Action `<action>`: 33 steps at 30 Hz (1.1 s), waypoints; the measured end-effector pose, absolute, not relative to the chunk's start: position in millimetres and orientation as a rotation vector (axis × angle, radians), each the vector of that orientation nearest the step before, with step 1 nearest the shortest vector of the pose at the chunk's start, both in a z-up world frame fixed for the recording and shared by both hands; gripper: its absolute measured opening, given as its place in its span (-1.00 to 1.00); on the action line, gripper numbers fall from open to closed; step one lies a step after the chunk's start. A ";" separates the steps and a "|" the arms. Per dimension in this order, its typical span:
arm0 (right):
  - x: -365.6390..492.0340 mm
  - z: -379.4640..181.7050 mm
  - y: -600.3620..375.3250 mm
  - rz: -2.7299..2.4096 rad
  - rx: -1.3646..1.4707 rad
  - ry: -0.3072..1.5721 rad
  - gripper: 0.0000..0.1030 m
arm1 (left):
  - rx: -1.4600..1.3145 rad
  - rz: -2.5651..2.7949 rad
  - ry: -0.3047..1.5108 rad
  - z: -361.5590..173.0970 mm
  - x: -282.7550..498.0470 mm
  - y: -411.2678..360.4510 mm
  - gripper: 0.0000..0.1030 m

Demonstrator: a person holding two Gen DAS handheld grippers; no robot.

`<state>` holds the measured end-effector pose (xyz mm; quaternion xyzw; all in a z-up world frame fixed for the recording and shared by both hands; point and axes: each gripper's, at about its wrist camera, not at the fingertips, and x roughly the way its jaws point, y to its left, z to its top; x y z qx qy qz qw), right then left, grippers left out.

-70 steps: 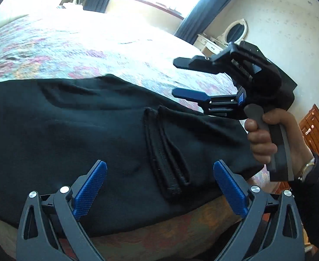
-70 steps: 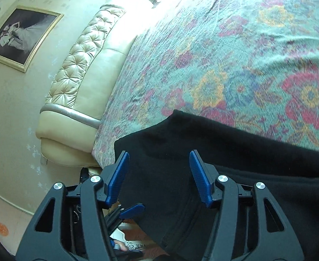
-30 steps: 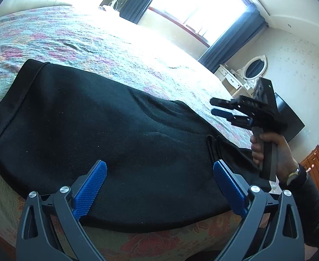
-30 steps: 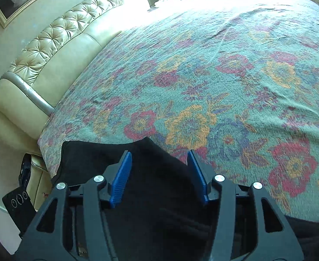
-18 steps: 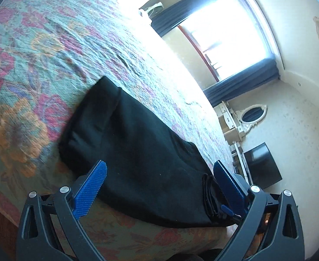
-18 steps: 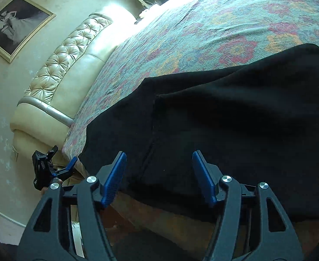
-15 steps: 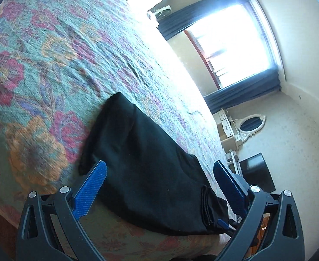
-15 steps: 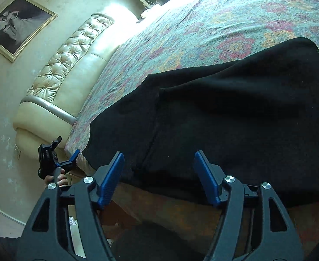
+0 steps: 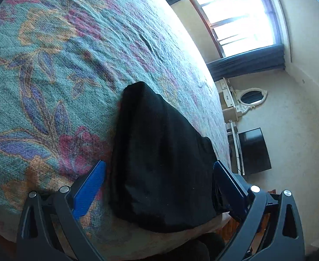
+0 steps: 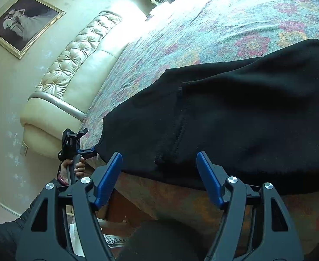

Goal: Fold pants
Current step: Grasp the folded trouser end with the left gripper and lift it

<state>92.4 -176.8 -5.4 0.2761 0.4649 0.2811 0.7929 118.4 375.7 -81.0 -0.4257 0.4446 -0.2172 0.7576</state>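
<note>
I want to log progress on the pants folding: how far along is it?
Done: the black pants lie on the floral bedspread doubled over, layered edges visible. In hand: nothing; the left hand-held gripper and right hand-held gripper are open at the near edge. Left: probably one more fold.

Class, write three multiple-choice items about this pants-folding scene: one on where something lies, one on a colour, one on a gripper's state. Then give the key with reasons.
1. Where do the pants lie?
A. on the floor
B. near the edge of the bed
C. on the headboard

2. What colour are the pants?
A. black
B. red
C. white

3. How does the right gripper stand?
A. shut on the pants
B. shut on nothing
C. open, holding nothing

Answers:
1 B, the cloth rests on the floral bedspread by its near edge.
2 A, the fabric is plain black.
3 C, its blue pads stand wide apart in front of the cloth.
</note>
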 end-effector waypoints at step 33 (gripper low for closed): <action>87.0 0.5 -188.5 0.427 0.377 0.955 0.51 | -0.794 -0.409 0.968 -39.3 126.9 325.2 -0.76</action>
